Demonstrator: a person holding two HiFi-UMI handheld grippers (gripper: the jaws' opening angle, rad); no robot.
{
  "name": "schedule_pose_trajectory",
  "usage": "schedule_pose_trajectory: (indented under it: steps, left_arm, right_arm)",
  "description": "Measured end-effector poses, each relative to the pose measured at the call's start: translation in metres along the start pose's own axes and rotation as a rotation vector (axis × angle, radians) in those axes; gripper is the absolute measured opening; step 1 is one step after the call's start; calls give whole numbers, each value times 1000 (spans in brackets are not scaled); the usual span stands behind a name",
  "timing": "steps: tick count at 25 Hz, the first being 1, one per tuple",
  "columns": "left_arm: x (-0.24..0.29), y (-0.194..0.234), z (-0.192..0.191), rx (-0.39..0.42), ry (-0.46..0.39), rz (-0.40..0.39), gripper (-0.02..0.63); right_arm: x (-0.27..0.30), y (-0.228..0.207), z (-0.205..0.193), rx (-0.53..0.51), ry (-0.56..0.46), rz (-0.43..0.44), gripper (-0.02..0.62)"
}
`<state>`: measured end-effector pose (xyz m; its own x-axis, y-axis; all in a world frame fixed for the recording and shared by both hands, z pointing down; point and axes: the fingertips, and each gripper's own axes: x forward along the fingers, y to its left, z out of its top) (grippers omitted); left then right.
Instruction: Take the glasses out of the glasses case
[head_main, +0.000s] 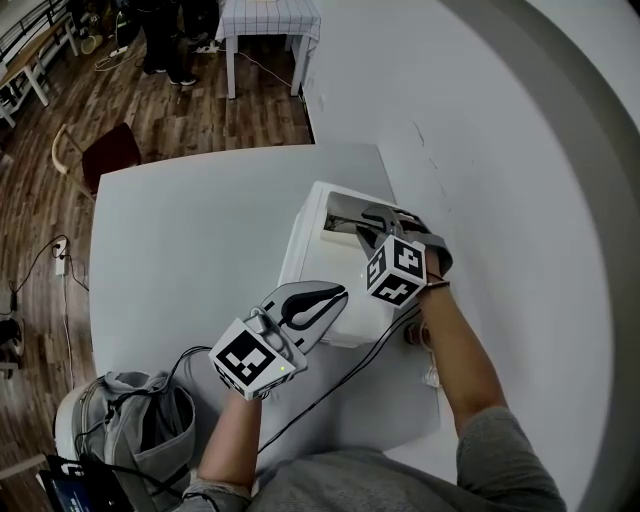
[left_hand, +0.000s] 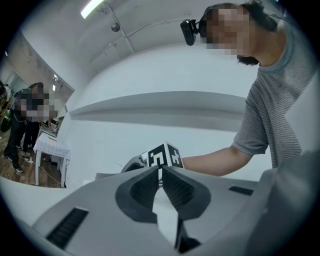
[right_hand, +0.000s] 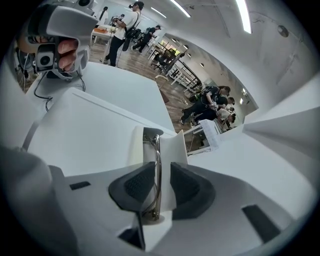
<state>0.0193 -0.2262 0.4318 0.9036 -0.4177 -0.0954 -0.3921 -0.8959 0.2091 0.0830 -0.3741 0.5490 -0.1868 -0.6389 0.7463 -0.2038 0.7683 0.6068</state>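
A white box (head_main: 312, 262) stands on the grey table (head_main: 180, 250) against the wall. My right gripper (head_main: 362, 225) reaches into a slot at the box's far top edge. In the right gripper view its jaws (right_hand: 162, 176) stand narrowly apart around a thin metal bar (right_hand: 158, 160), which rises inside the white slot (right_hand: 150, 145) and touches the left pad. My left gripper (head_main: 338, 292) rests over the box's near top, jaws shut and empty, tips meeting (left_hand: 161, 172). I cannot tell whether the bar belongs to glasses.
The white wall (head_main: 500, 150) runs close along the right of the table. A grey bag (head_main: 140, 420) sits on a stool at the near left. A wooden chair (head_main: 105, 150) and a cloth-covered table (head_main: 265, 20) stand beyond on the wood floor. Cables trail off the table's near edge.
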Motion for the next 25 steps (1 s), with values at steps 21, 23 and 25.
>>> schedule_pose_trajectory:
  steps: [21,23,25]
  left_arm:
    - [-7,1,-7,-22,10,8,14]
    - [-7,2,-7,-22,9,9,14]
    - [-6,1,-7,-20,11,8,14]
  right_arm:
    - [15,4,-11,-74,99,24,26]
    - [15,4,-12,-77,96,11,26]
    - [15,3,-12,-79,94,1,26]
